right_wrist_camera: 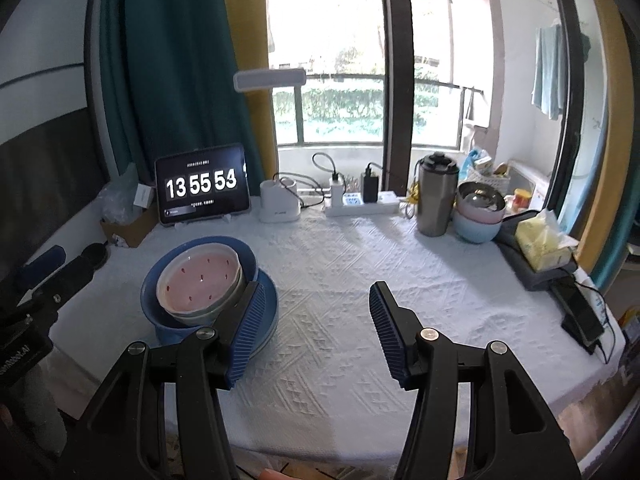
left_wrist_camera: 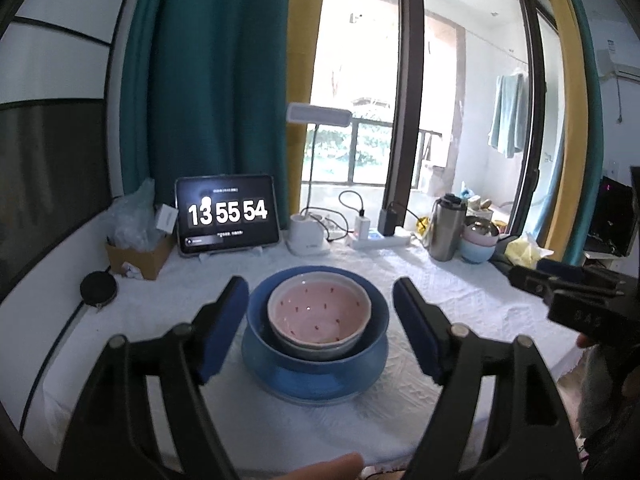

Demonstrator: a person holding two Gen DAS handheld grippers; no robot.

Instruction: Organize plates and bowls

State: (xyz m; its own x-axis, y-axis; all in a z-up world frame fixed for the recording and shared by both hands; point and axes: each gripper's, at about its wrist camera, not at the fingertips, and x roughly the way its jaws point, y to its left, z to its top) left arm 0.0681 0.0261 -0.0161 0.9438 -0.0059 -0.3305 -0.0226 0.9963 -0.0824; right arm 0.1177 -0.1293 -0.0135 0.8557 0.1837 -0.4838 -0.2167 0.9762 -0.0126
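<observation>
1. Plates and bowls sit stacked at centre frame in the left wrist view: a pink speckled bowl (left_wrist_camera: 319,314) nests in a blue bowl (left_wrist_camera: 318,312), which rests on a blue plate (left_wrist_camera: 316,380) on the white tablecloth (left_wrist_camera: 440,280).
2. Left gripper (left_wrist_camera: 320,322) frames the stack with jaws wide and empty, pads clear of the rims.
3. Right gripper (right_wrist_camera: 316,330) hangs over bare cloth, right of the stack, jaws partly open, holding nothing.
4. Stacking looks finished, both grippers free.
5. More bowls (right_wrist_camera: 478,210) wait upper right beside a steel flask (right_wrist_camera: 436,196); the next move, if any, would need a reach across there.
</observation>
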